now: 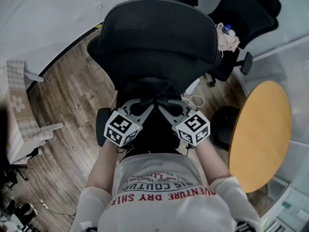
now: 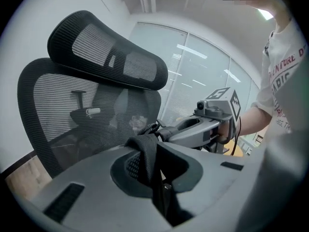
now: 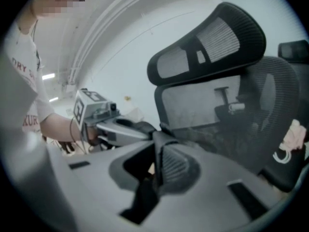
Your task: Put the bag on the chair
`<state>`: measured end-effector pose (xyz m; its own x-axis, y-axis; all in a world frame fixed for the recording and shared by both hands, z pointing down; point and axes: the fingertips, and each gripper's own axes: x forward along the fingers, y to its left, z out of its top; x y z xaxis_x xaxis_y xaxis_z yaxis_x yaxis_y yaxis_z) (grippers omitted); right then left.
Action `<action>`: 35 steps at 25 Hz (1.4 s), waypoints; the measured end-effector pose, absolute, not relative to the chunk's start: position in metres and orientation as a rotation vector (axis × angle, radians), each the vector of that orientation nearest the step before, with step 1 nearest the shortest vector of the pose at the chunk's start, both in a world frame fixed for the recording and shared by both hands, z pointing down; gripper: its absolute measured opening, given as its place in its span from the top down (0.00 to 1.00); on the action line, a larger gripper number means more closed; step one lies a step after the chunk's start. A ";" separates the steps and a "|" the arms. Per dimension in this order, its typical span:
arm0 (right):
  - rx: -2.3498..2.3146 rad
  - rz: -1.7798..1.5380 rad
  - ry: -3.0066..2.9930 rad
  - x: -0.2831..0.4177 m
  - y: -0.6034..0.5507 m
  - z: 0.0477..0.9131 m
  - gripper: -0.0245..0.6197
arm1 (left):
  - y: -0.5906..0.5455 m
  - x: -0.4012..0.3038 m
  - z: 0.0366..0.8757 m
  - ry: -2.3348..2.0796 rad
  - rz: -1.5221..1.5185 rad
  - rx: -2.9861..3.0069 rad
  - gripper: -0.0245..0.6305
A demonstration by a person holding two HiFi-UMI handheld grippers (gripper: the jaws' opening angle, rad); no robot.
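Your forearms (image 1: 104, 166) angle inward; left gripper (image 1: 144, 105) and right gripper (image 1: 167, 106) meet tip to tip at the bag (image 1: 150, 88), just short of the chair (image 1: 154, 37) back. Left gripper view: jaws pinched on strap (image 2: 145, 153). Right gripper view: jaws pinched on strap too, left gripper just beyond.

The wood floor (image 1: 72, 100) carries the mesh chair (image 1: 159, 37) just ahead of our left gripper (image 1: 146, 104) and right gripper (image 1: 163, 105); the bag (image 1: 152, 129) is over its seat, beneath them.

Head view: steep top-down over chair (image 1: 159, 37); L & R gripper views: close-in, facing each other, both w/ chair's mesh back.
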<state>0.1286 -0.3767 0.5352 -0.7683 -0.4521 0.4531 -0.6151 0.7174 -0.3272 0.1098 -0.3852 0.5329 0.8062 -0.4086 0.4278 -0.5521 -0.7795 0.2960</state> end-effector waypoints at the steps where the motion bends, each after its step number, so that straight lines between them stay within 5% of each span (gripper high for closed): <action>1: 0.830 0.655 -2.564 0.129 -0.377 0.541 0.87 | -0.385 0.110 0.538 -0.715 0.490 2.580 0.88; 14: 0.735 0.599 -2.381 0.136 -0.358 0.628 0.86 | -0.365 0.109 0.628 -0.698 0.606 2.481 0.88; 30: 0.878 0.946 -2.266 0.158 -0.370 0.685 0.77 | -0.368 0.107 0.683 -0.779 0.539 2.312 0.83; 35: 1.026 0.957 -2.256 0.170 -0.375 0.671 0.63 | -0.367 0.106 0.678 -0.839 0.473 2.268 0.62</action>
<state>0.1695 -0.3748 0.6706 -0.6034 -0.4503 0.6581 -0.7862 0.4742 -0.3964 0.1065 -0.3671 0.6784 0.7283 -0.4373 0.5276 -0.6778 -0.5732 0.4606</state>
